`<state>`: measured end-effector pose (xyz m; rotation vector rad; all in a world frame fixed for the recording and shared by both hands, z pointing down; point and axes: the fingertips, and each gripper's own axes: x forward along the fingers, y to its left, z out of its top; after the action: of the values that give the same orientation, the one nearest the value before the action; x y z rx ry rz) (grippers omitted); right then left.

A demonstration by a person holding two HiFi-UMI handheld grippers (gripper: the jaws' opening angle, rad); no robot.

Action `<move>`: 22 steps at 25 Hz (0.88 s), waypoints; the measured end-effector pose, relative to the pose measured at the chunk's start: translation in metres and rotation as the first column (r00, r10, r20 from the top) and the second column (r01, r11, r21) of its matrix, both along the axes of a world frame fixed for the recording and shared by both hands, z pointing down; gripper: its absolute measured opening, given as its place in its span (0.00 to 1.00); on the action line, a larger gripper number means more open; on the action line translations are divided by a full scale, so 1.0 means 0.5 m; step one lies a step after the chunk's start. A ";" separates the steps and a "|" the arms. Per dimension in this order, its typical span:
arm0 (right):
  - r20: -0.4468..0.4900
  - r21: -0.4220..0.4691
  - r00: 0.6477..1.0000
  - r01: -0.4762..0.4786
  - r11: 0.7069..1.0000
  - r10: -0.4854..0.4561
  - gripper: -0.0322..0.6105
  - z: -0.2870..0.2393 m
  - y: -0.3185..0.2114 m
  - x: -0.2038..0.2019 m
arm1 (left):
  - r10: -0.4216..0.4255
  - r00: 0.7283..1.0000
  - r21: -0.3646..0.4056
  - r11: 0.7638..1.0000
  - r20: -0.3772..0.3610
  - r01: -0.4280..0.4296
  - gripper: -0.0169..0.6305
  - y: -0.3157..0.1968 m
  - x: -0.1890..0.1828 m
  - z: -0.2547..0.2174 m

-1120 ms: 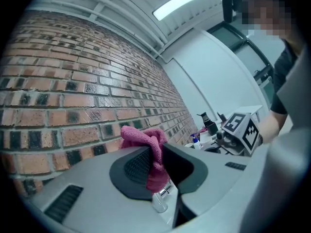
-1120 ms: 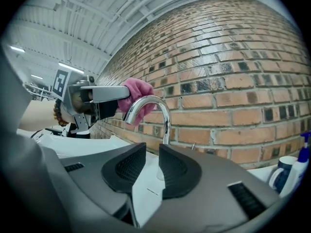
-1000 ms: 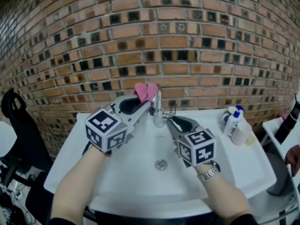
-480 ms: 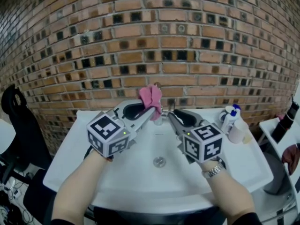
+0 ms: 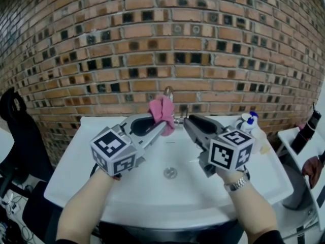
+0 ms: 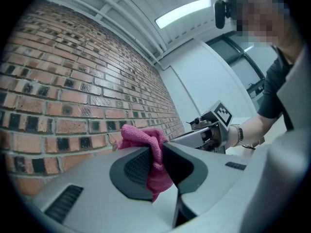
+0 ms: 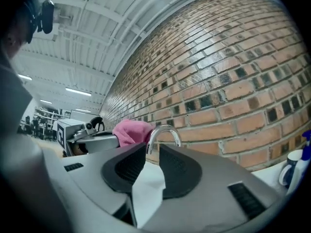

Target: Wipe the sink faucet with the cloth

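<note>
The left claw [image 5: 163,126] is clamped on a crumpled pink cloth [image 5: 161,110], which bunches out above and below its dark pads in the left gripper view. The cloth sits against the curved chrome faucet [image 7: 164,127] at the middle of the back edge of the white sink [image 5: 269,177], just in front of the brown brick wall [image 5: 152,44], and hides most of the spout from the head view. The right claw [image 5: 189,121] points level at the faucet from the right, just beside the cloth. Its pads stand a narrow gap apart with nothing gripped, and the spout shows just beyond their tips. White bottles [image 5: 248,123] stand at the sink's back right corner.
</note>
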<state>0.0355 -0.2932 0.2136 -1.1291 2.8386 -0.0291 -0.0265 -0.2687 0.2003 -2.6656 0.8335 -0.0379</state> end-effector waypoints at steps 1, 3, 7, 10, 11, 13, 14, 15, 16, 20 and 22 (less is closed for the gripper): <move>0.000 -0.003 1.000 0.010 1.000 -0.010 0.22 0.000 0.003 -0.002 | 0.007 1.000 -0.005 1.000 -0.005 -0.007 0.13 0.004 -0.002 0.004; 0.000 -0.013 0.999 0.041 0.999 -0.041 0.26 0.006 0.009 -0.008 | 0.025 1.000 -0.011 1.000 -0.010 -0.025 0.13 0.015 -0.001 0.013; 0.022 -0.039 0.991 0.135 0.990 -0.134 0.34 0.013 0.031 -0.021 | 0.063 0.998 -0.022 0.998 -0.010 -0.063 0.13 0.040 0.010 0.031; 0.002 -0.027 0.976 0.216 0.976 -0.216 0.39 0.013 0.059 -0.032 | 0.113 0.993 -0.052 0.992 -0.025 -0.115 0.13 0.059 0.014 0.043; -0.020 -0.015 0.971 0.238 0.971 -0.239 0.41 0.014 0.069 -0.035 | 0.137 0.990 -0.066 0.988 -0.035 -0.140 0.13 0.065 0.014 0.045; -0.082 0.017 0.957 0.279 0.960 -0.277 0.44 0.016 0.088 -0.041 | 0.192 0.980 -0.093 0.976 -0.052 -0.196 0.13 0.079 0.017 0.048; -0.120 0.036 0.949 0.299 0.954 -0.293 0.47 0.018 0.098 -0.043 | 0.221 0.973 -0.108 0.968 -0.060 -0.226 0.13 0.085 0.018 0.050; -0.162 0.054 0.938 0.317 0.947 -0.305 0.49 0.020 0.107 -0.046 | 0.250 0.966 -0.123 0.959 -0.067 -0.257 0.13 0.092 0.019 0.052; -0.204 0.070 0.926 0.336 0.939 -0.316 0.51 0.022 0.116 -0.048 | 0.280 0.957 -0.140 0.947 -0.075 -0.288 0.13 0.098 0.020 0.054; -0.355 0.109 0.866 0.412 0.905 -0.352 0.55 0.034 0.148 -0.066 | 0.390 0.913 -0.216 0.888 -0.117 -0.407 0.13 0.119 0.023 0.060; -0.402 0.109 0.838 0.444 0.890 -0.369 0.55 0.045 0.159 -0.078 | 0.437 0.890 -0.251 0.854 -0.130 -0.456 0.13 0.128 0.028 0.066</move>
<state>-0.0036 -0.2138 0.2358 -0.5097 3.2660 0.4814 -0.0128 -0.2049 0.2334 -3.0750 0.2121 0.0576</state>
